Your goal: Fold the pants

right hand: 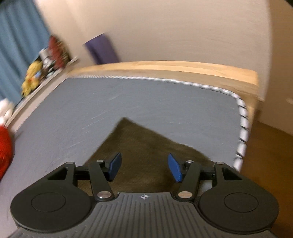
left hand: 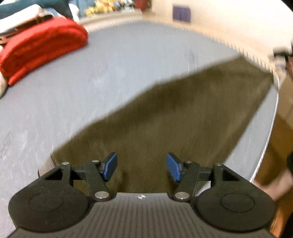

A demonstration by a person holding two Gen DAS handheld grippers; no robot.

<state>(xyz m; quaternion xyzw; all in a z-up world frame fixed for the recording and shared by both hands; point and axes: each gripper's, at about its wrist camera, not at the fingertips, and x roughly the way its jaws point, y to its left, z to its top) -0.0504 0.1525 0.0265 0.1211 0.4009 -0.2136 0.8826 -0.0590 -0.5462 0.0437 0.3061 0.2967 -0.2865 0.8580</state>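
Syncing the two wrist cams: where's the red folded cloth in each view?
Left wrist: red folded cloth upper left, on the grey bed surface.
Right wrist: only a red sliver at the far left edge.
Shared landmark: olive pants lying ahead of both open tools.

Left gripper (left hand: 142, 166) and right gripper (right hand: 144, 167), both blue-padded, jaws spread wide, nothing between.

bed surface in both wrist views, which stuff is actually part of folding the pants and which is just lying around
Part of the job:
- olive-brown pants, spread flat on the grey mattress
- left gripper, open above the pants
- right gripper, open above the pants

Just lying about:
- folded red cloth
- pale folded items behind it
- yellow toys on the ledge
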